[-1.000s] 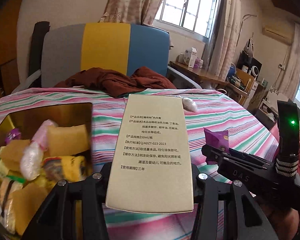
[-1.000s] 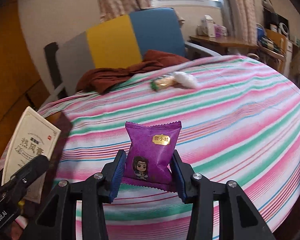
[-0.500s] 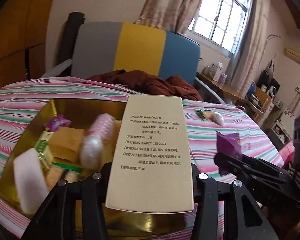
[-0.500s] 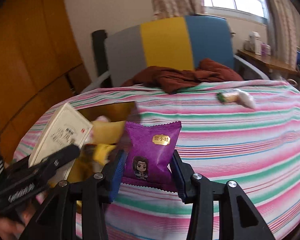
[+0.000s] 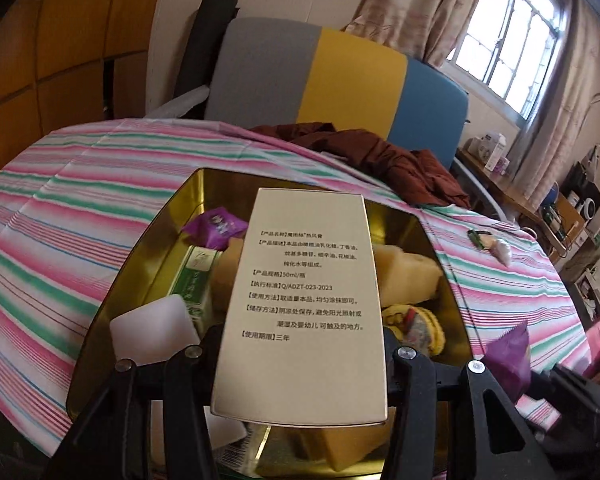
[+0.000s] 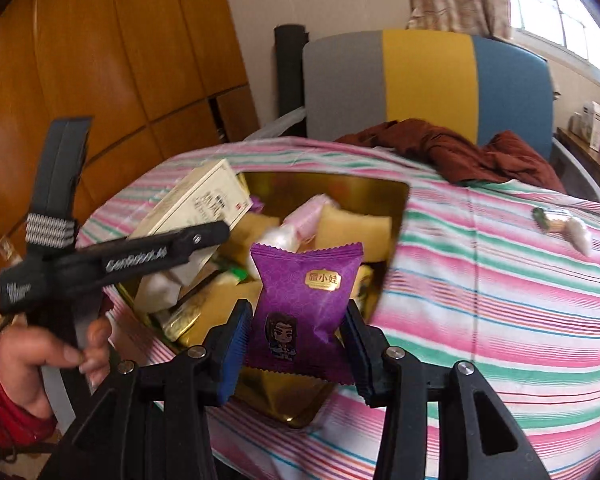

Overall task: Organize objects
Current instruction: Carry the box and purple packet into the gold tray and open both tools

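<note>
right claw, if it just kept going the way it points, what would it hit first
Most likely the gold tin and the yellow sponge piled in it, just beyond the purple snack packet that the right claw holds. Depth is unclear.

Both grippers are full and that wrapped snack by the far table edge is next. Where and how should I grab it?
The wrapped snack lies flat and alone on the striped tablecloth, long axis slanting across the table. Probably best: come from above and pinch across its narrow middle, not the white twisted end, which looks limp. The red cloth lies well clear.

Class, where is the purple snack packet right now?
In the right wrist view, the purple snack packet sits gripped in the right gripper, over the near corner of the gold tin.
</note>
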### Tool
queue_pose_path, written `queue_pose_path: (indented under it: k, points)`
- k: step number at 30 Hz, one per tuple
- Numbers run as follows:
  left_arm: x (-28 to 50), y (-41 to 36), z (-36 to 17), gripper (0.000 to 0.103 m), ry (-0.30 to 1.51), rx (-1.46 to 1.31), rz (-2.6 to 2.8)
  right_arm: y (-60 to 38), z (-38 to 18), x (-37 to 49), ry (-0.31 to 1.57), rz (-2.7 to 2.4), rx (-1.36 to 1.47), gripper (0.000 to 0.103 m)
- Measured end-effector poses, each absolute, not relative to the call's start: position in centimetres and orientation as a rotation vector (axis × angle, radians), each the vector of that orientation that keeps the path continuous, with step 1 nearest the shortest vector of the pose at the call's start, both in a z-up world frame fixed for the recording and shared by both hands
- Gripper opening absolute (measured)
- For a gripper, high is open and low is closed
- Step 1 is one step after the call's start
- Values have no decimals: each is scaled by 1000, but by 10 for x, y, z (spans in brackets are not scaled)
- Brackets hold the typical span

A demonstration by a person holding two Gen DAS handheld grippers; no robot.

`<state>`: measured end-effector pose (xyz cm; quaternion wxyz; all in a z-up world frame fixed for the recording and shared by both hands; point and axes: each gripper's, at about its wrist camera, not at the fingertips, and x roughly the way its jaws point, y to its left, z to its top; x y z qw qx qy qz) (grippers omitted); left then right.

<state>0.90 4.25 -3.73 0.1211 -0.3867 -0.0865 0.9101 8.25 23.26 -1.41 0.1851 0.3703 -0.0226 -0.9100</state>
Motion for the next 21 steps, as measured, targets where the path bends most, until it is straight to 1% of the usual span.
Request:
queue_pose_path:
  k: [3,4,6,7,9,10,12,15,21]
  points:
    - [6,45,-44,51,-241,-1163,2642,224,-24,80,-38,-2551,1093,47]
    - [5,46,-45,53,-234,-1173,2638,221,-27,79,-30,-2547,1115,50]
    - [7,46,-44,63,-238,-1169,2645,219,-30,78,-26,-2549,1147,52]
    - [9,45,-43,65,-247,-1157,2652,220,-30,77,-34,-2547,1149,52]
    - [11,43,-39,75,-261,-1131,2678,225,-28,79,-57,-2559,1129,53]
    - [14,41,-36,78,-268,-1116,2696,229,-26,81,-78,-2563,1113,53]
    - [17,39,-30,92,-290,-1086,2745,237,-23,84,-123,-2568,1085,53]
    - [20,35,-24,101,-335,-1065,2793,249,-18,86,-170,-2596,1069,53]
    - [25,41,-14,103,-382,-1050,2801,276,-15,88,-256,-2652,1063,53]
